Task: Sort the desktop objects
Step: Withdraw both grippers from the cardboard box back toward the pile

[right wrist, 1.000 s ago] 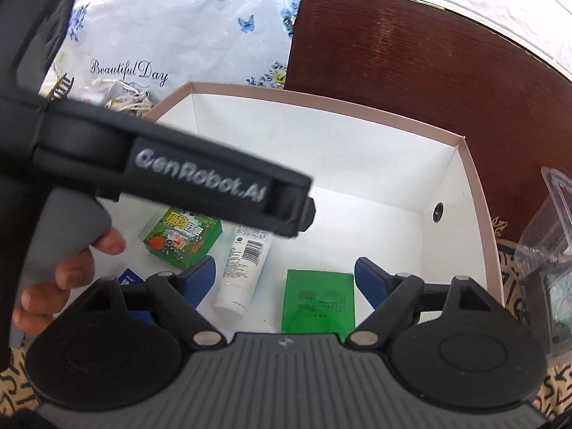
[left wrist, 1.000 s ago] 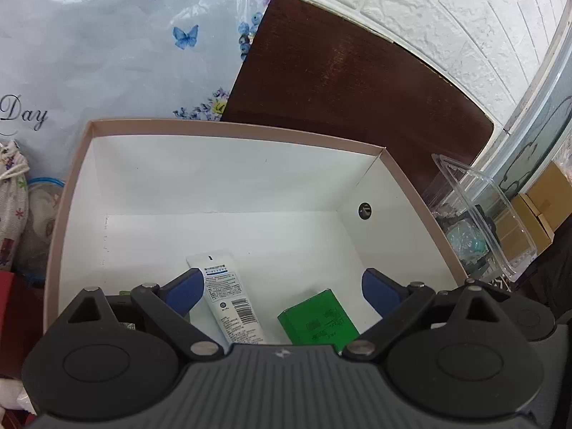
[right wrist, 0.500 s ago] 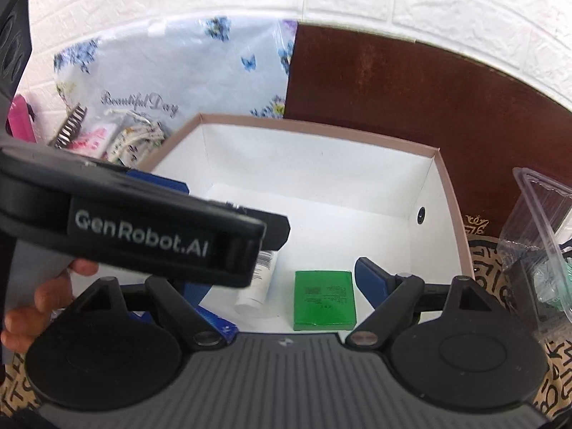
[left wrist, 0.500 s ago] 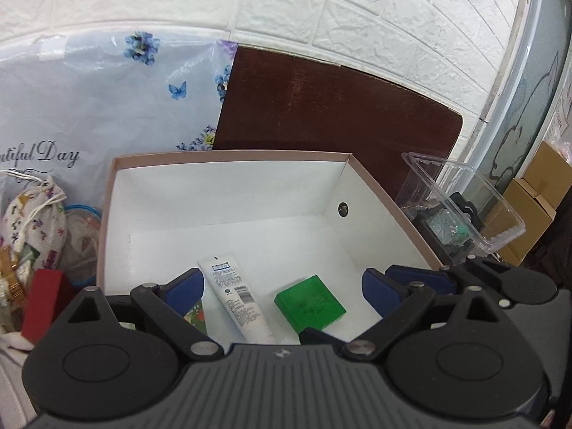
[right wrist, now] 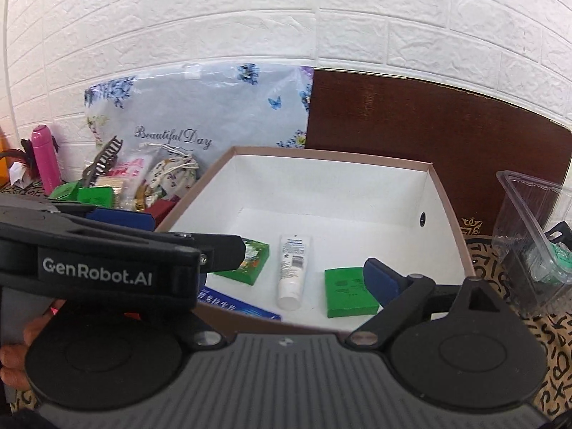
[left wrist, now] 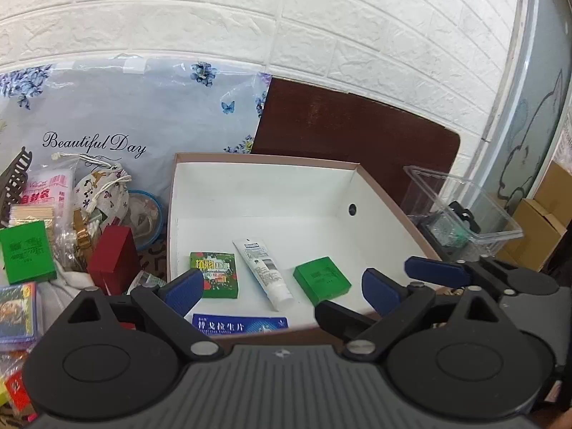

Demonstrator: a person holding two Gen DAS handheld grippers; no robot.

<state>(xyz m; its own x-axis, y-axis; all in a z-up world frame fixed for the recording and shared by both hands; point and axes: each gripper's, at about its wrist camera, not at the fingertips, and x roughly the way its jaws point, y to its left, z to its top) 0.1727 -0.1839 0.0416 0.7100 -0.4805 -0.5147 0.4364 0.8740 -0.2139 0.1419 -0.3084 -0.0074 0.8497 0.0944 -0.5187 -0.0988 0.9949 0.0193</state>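
A white box with a pink rim (left wrist: 389,196) (right wrist: 443,196) holds a white tube (left wrist: 262,271) (right wrist: 293,271), a plain green box (left wrist: 321,280) (right wrist: 348,296), a green patterned box (left wrist: 216,279) (right wrist: 250,266) and a blue packet (left wrist: 239,323) (right wrist: 236,304). My left gripper (left wrist: 282,289) is open and empty, above the box's near edge. My right gripper (right wrist: 289,282) is open and empty beside it; its left finger is hidden behind the left gripper's body (right wrist: 107,261).
Left of the box lies a pile: a red box (left wrist: 114,259), a green box (left wrist: 26,252), a drawstring pouch (left wrist: 103,193), a hair clip (right wrist: 103,161), a pink bottle (right wrist: 44,159). A clear plastic container (left wrist: 461,207) (right wrist: 529,236) stands right of the box. A floral bag leans on the wall.
Both grippers have pulled back and up from inside the box. More of the box, the wall and the pile on the left has come into view. Both stay open.
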